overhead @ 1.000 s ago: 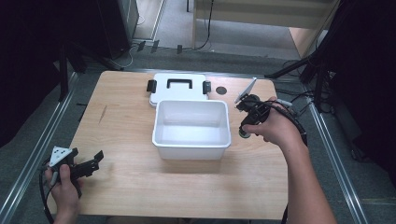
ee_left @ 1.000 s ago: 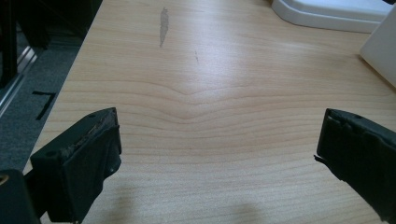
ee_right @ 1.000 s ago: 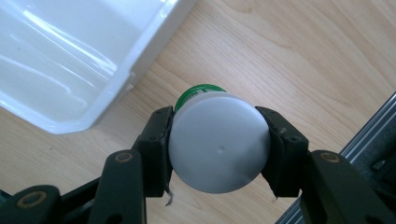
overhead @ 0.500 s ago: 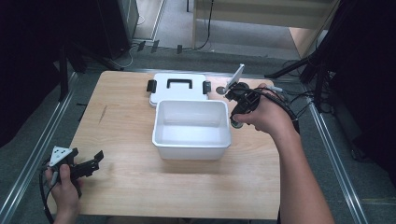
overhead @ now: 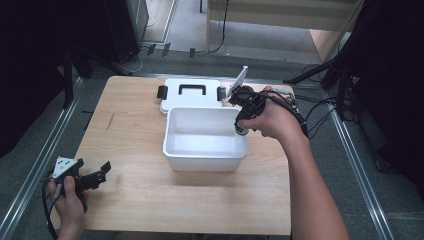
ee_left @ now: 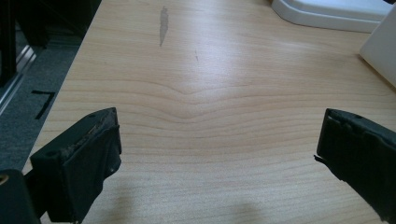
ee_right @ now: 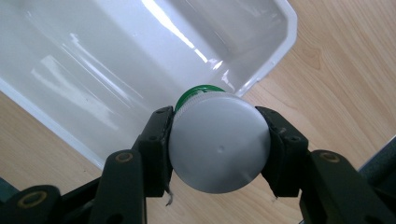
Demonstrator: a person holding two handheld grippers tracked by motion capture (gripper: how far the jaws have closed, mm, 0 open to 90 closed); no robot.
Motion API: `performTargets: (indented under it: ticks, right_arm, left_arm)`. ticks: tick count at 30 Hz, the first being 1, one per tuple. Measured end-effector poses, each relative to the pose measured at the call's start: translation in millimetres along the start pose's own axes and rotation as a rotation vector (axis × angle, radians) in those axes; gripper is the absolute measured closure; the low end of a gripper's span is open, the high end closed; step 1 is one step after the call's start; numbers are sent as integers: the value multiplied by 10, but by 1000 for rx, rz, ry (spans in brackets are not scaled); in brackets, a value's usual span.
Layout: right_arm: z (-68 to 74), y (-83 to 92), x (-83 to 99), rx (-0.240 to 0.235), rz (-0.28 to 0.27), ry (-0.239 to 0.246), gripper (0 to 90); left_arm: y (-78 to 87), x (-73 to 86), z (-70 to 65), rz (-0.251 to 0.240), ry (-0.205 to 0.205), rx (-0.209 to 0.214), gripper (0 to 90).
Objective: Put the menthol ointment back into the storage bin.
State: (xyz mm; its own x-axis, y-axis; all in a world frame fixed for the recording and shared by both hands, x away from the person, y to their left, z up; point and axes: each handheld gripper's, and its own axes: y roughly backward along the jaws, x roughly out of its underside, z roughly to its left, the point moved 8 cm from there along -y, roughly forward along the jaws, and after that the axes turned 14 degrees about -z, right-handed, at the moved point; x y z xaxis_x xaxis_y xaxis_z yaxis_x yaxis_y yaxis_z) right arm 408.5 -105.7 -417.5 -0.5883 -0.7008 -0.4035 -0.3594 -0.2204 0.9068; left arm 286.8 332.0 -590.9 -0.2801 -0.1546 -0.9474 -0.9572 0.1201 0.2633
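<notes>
Two hand-held grippers: our right hand-held gripper (ee_right: 218, 147), tipped downward over the white tub's (overhead: 205, 155) right rim, clamps a grey-bottomed, green-capped container (ee_right: 219, 140); our left hand-held gripper (ee_left: 217, 154) rests wide open, low over the bench (ee_left: 210, 93).

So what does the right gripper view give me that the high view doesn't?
Right gripper view: the right tool is shut on a grey round container with a green rim, just above the white bin's edge. High view: the white lid behind the bin, and the left tool, open at the table's near-left corner. Both: bin, table, right tool.
</notes>
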Motion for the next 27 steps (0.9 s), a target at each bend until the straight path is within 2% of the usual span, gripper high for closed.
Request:
performTargets:
  ticks: [4,8,9,10,14,20,27]
  right_arm:
    - [36,-6,-19,-21,-12,37,516]
    - [48,-35,-21,-43,-42,100,516]
    - [46,-39,-20,-49,-46,123,516]
    - [52,-51,-21,-64,-63,167,516]
    - [82,-74,-26,-97,-82,226,516]
    - [96,-127,-18,-108,-78,262,516]
    - [97,-242,37,-120,-69,339,515]
  left_arm:
    - [0,0,0,1,-1,0,3]
    - [0,0,-2,0,-1,0,3]
    - [0,0,-3,0,-1,1,3]
    - [0,0,-3,0,-1,1,3]
    - [-2,0,-5,0,-2,0,3]
    - [-2,1,-5,0,-2,0,3]
    - [-2,0,-3,-2,-1,1,3]
